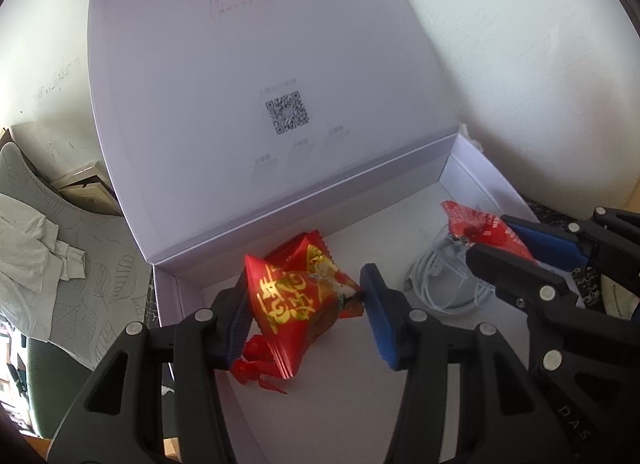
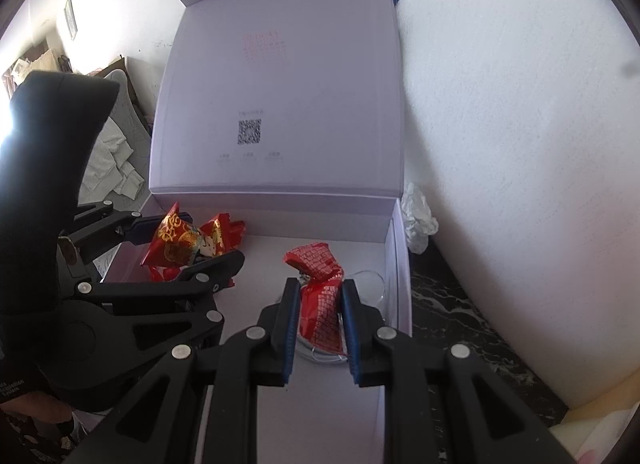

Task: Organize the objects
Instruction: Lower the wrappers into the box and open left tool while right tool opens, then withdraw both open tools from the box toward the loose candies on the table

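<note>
Red foil, crinkled and glossy with gold characters, makes up the snack packet (image 1: 304,292) that sits between the blue ribbed pads of the left gripper (image 1: 306,304); the left pad presses its side and the right pad meets only its pointed tip, so the jaws stand fairly wide around it, and whether they truly clamp it I cannot tell. It is over the left part of the box floor, its crimped lower edge close to or touching the bottom. A second red packet (image 2: 320,304), matte-looking with fine white print and a twisted, crumpled top, is pinched upright between the nearly closed pads of the right gripper (image 2: 320,316), over the right part of the same floor. Beneath and just behind it lies a coiled white cable (image 1: 444,284), thin and smooth, resting on the bottom near the right wall. All of this lies inside a pale lilac cardboard box (image 2: 394,264) with low rigid walls, whose flat hinged lid (image 1: 260,84) stands open at the back, printed with a QR code (image 1: 288,112) and faint lettering. A thick sheet of white foam (image 2: 520,164) with a grainy surface leans beside the box on the right, with a crumpled white tissue (image 2: 418,220) at its foot, on a dark marbled tabletop (image 2: 452,304).
</note>
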Action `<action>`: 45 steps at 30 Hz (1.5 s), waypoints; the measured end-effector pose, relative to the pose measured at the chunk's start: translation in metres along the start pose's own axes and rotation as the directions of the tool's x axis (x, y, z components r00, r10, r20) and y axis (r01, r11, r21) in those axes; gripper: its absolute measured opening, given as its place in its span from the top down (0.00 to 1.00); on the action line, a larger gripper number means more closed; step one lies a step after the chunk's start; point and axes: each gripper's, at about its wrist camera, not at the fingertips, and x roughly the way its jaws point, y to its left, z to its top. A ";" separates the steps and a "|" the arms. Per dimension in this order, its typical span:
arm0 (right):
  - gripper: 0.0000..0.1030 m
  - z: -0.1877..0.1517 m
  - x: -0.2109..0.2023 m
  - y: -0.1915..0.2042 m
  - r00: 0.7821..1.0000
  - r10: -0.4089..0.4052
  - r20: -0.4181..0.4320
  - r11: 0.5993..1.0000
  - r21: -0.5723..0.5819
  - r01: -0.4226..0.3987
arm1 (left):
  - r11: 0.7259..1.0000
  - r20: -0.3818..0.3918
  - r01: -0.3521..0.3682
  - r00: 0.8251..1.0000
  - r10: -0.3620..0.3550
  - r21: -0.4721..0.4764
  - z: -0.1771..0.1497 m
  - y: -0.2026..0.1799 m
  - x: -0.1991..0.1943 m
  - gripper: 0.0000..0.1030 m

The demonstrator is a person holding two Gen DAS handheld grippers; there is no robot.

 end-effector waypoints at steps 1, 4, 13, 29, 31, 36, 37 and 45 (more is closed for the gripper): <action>0.81 -0.001 0.001 0.000 1.000 -0.003 -0.005 1.000 0.002 0.003 | 1.000 -0.006 0.000 1.000 0.000 -0.002 0.000 0.000 0.002 0.52; 0.81 -0.003 0.003 -0.002 1.000 0.006 -0.011 1.000 0.009 -0.006 | 1.000 -0.022 0.004 1.000 -0.004 -0.008 -0.001 0.001 0.007 0.52; 0.81 -0.007 0.001 0.000 1.000 0.000 -0.024 1.000 0.016 0.000 | 1.000 -0.062 0.015 0.998 -0.016 -0.016 -0.004 0.002 0.015 0.52; 0.65 -0.016 -0.029 0.002 0.998 -0.067 -0.015 0.997 0.032 0.067 | 1.000 -0.064 -0.003 0.998 0.001 -0.029 -0.006 -0.005 0.002 0.44; 0.65 -0.017 -0.037 0.002 0.997 -0.071 -0.006 0.997 0.036 0.071 | 1.000 -0.053 -0.006 0.999 0.005 -0.028 -0.007 -0.007 -0.005 0.43; 0.65 -0.024 -0.059 0.004 0.996 -0.085 0.012 0.996 0.043 0.084 | 1.000 -0.029 -0.007 1.000 0.007 -0.026 -0.011 -0.009 -0.024 0.43; 0.65 -0.026 -0.065 0.005 0.996 -0.089 0.016 0.995 0.044 0.088 | 1.000 -0.026 -0.008 1.000 0.008 -0.025 -0.012 -0.009 -0.027 0.43; 0.65 -0.033 -0.098 0.011 0.992 -0.119 0.047 0.992 0.056 0.117 | 1.000 0.024 -0.010 1.000 0.011 -0.028 -0.022 -0.020 -0.066 0.41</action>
